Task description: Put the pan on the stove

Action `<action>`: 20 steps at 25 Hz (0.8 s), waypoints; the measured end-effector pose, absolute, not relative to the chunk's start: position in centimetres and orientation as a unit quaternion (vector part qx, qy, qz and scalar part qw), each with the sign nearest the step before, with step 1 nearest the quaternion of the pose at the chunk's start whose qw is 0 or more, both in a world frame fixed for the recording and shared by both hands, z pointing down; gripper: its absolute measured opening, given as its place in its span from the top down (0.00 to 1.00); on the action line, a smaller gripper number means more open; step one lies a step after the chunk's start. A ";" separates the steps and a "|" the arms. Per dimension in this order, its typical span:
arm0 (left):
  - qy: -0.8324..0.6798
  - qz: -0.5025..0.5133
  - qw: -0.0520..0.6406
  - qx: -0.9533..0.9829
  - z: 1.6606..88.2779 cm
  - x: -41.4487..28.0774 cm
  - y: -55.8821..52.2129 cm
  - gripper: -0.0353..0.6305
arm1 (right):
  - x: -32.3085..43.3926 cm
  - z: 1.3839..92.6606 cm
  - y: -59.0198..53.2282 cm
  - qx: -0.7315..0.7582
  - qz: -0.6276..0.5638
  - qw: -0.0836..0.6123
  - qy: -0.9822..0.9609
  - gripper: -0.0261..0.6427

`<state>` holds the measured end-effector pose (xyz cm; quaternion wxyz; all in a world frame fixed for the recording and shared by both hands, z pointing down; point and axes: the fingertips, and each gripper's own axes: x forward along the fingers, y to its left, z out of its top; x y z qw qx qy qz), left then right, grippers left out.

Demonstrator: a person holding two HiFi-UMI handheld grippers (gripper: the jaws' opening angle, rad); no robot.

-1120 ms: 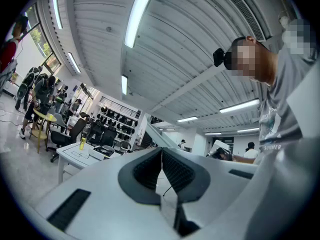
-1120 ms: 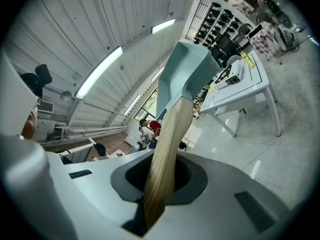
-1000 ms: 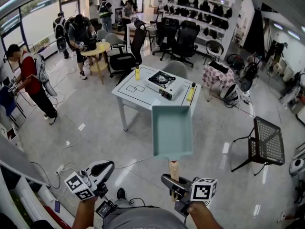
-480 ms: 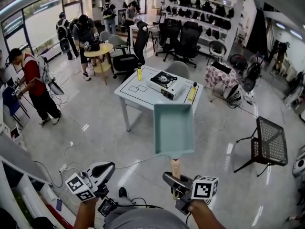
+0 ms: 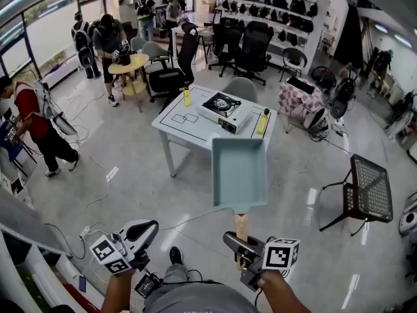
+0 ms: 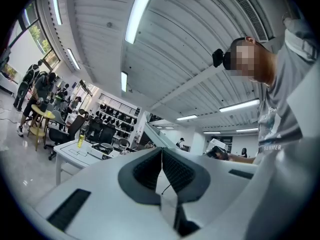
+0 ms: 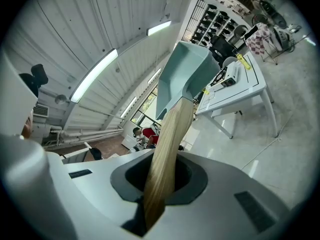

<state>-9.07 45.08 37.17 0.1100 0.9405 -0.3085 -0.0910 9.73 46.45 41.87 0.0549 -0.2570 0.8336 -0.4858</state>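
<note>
Right gripper (image 5: 240,245) held forward, level — clamped on pan handle (image 5: 242,223)

On the table (image 5: 179,132), the stove (image 5: 225,107) with a bottle (image 5: 187,97) left of it; the pan (image 5: 238,173) before the table.

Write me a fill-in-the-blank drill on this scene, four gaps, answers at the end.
The right gripper holds the pan by its ____ handle. The stove stands on a white ____. ____ yellow bottles stand near the stove. The left gripper is ____, with nothing in it.
Missing words: wooden; table; two; shut.
</note>
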 end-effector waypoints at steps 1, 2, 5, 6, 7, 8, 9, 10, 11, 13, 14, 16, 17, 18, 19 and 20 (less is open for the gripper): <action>-0.305 -0.092 0.111 0.941 37.2 -9.2 44.3 0.95 | 9.5 41.9 45.8 -0.260 -0.486 0.055 0.833 0.89; -0.302 -0.093 0.112 0.942 37.2 -9.3 43.4 0.95 | 9.3 41.9 45.1 -0.262 -0.485 0.054 0.832 0.89; -0.289 -0.091 0.116 0.946 37.1 -9.6 40.7 0.95 | 8.6 41.6 43.0 -0.269 -0.485 0.057 0.830 0.89; -0.284 -0.090 0.114 0.948 37.0 -9.7 39.7 0.95 | 8.4 41.5 42.3 -0.272 -0.485 0.059 0.829 0.89; -0.280 -0.088 0.111 0.949 36.7 -9.9 38.7 0.95 | 8.1 41.4 41.6 -0.275 -0.484 0.061 0.828 0.89; -0.278 -0.088 0.107 0.951 36.4 -10.2 37.7 0.95 | 7.9 41.3 40.9 -0.278 -0.485 0.063 0.827 0.89; -0.275 -0.089 0.105 0.952 36.1 -10.5 36.8 0.95 | 7.6 41.2 40.2 -0.281 -0.485 0.065 0.826 0.89; -0.273 -0.091 0.103 0.952 35.9 -10.8 35.9 0.95 | 7.3 41.1 39.4 -0.283 -0.484 0.067 0.825 0.89; -0.269 -0.093 0.102 0.953 35.7 -11.1 35.0 0.95 | 7.1 41.0 38.7 -0.286 -0.482 0.068 0.825 0.89; -0.262 -0.092 0.103 0.955 35.7 -11.5 33.4 0.95 | 6.6 40.6 37.2 -0.293 -0.475 0.071 0.826 0.89; -0.258 -0.090 0.104 0.956 35.8 -11.6 32.7 0.95 | 6.4 40.5 36.5 -0.296 -0.475 0.073 0.826 0.89; -0.249 -0.088 0.107 0.958 35.9 -12.0 31.2 0.95 | 5.8 40.5 35.3 -0.300 -0.478 0.077 0.822 0.89; -0.245 -0.087 0.108 0.960 35.9 -12.3 30.5 0.95 | 5.5 40.6 34.7 -0.303 -0.478 0.078 0.821 0.89; -0.242 -0.087 0.108 0.961 35.8 -12.6 29.8 0.95 | 5.2 40.6 34.1 -0.307 -0.478 0.080 0.819 0.89; -0.239 -0.087 0.107 0.961 35.7 -13.0 29.0 0.95 | 4.8 40.6 33.5 -0.309 -0.479 0.083 0.818 0.89; -0.236 -0.087 0.107 0.962 35.6 -13.4 28.3 0.95 | 4.5 40.5 32.9 -0.312 -0.479 0.084 0.816 0.89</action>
